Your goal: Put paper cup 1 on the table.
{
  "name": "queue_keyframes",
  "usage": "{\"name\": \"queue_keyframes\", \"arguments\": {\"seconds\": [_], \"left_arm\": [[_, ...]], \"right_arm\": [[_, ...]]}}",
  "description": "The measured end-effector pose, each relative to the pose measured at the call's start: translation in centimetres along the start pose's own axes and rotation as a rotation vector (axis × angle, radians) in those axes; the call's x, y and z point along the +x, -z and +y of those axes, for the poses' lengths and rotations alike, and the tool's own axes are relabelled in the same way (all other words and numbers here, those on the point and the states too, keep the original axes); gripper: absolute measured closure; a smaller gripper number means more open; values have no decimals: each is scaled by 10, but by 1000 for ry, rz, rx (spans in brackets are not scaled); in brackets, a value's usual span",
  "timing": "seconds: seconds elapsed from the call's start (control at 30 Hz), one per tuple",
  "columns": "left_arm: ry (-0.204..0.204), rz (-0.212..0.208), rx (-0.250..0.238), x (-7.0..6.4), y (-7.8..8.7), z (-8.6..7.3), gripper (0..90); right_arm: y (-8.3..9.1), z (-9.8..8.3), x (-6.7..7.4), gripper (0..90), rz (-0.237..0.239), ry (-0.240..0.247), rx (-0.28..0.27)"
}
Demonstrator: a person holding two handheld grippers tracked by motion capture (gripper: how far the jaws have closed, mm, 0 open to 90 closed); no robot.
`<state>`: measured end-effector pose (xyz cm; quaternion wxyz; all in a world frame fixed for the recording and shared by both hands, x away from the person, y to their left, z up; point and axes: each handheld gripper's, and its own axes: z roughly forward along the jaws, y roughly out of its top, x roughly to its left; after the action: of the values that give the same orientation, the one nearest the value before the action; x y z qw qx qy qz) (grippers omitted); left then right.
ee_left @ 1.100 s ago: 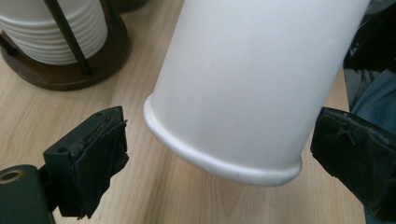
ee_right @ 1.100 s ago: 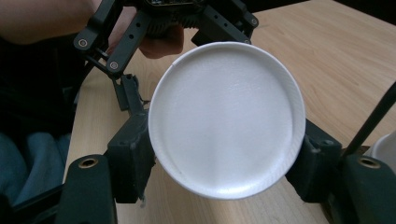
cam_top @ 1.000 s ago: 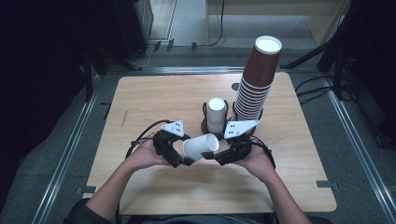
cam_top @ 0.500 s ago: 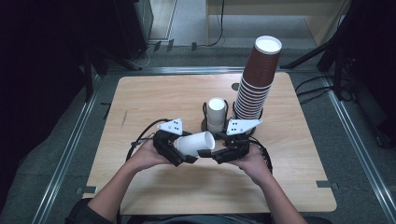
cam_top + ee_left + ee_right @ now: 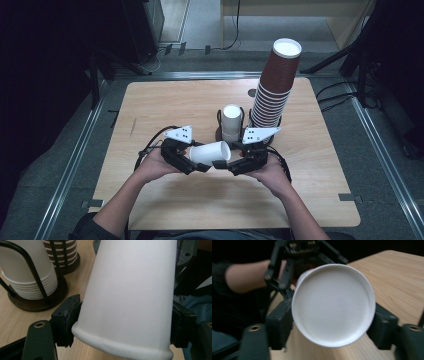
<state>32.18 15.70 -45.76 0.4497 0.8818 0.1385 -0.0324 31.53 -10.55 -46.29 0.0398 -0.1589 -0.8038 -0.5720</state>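
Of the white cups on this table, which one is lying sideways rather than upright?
The single white cup held between the left hand-held gripper and right hand-held gripper. It lies horizontally above the table, while the white stack stands upright in its rack.

white cup (image 5: 210, 152) nudged slightly toward the person, both tongs shifted with it, pinching its ends

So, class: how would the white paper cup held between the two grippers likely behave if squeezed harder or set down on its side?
The white cup looks thin-walled, so firmer squeezing probably dents it. Round and tapered, it would likely roll in a curve. It probably weighs little.
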Motion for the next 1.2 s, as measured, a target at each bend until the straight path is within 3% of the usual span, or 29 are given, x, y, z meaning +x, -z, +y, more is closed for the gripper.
{"name": "queue_keyframes", "arguments": {"seconds": [0.07, 0.3, 0.43, 0.5, 0.77, 1.03, 1.2], "left_arm": [[14, -20, 14, 2, 2, -2, 245], [29, 15, 50, 7, 10, -1, 247], [21, 63, 131, 7, 8, 0, 254], [30, 58, 159, 8, 6, 0, 255], [24, 59, 279, 9, -7, 0, 254], [13, 40, 343, 8, -18, -2, 254], [4, 23, 371, 4, -27, -2, 253]], "right_arm": [[0, 1, 1, 212, -20, 16, 25], [1, 0, 3, 199, -75, 88, 130], [-2, -3, 4, 199, -134, 151, 222], [-4, -5, 4, 200, -146, 164, 251], [-9, -7, 6, 200, -155, 216, 293], [-14, -7, 7, 208, -149, 254, 303], [-22, -10, 10, 225, -134, 286, 347]]}}
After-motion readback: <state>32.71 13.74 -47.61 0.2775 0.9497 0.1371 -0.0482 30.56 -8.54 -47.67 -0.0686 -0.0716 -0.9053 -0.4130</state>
